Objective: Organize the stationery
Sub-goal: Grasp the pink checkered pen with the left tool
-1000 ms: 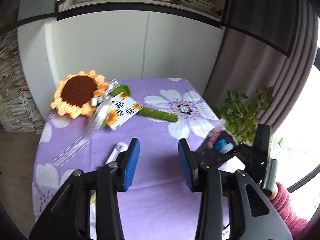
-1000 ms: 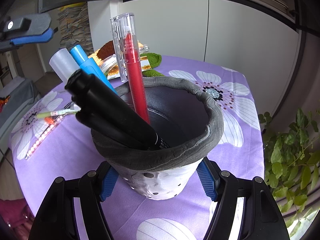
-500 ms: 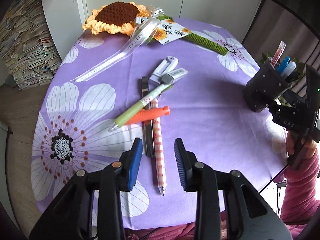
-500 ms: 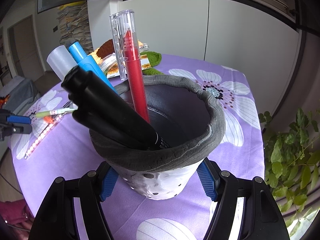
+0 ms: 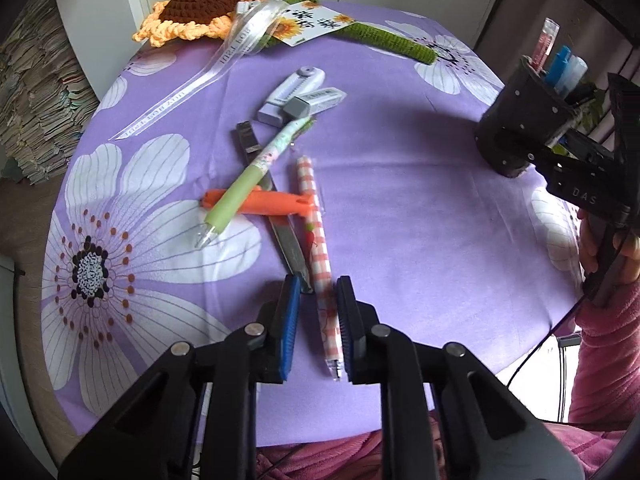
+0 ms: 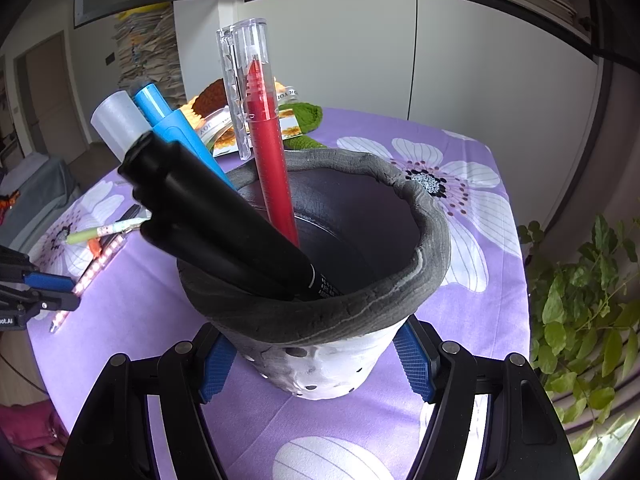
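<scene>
My right gripper (image 6: 316, 360) is shut on the grey pen holder (image 6: 332, 312), which stands on the purple cloth and holds a red pen (image 6: 268, 152), a blue marker (image 6: 168, 120) and black markers (image 6: 208, 216). The holder also shows in the left wrist view (image 5: 516, 128). My left gripper (image 5: 318, 320) is open, low over the table, its jaws either side of the lower part of a pink checked pen (image 5: 320, 252). A green pen (image 5: 256, 172), an orange cutter (image 5: 264, 204), a dark ruler-like strip (image 5: 276, 212), an eraser (image 5: 316, 102) and a white correction tape (image 5: 292, 88) lie beyond it.
A crochet sunflower (image 5: 200, 8) with ribbon and card lies at the table's far edge. The purple flowered cloth (image 5: 400, 208) covers a small table. A green plant (image 6: 580, 300) stands right of it. White cupboards are behind.
My left gripper has dropped and moved forward, so the pink checked pen now lies between its jaws. The right gripper and the holder have stayed put.
</scene>
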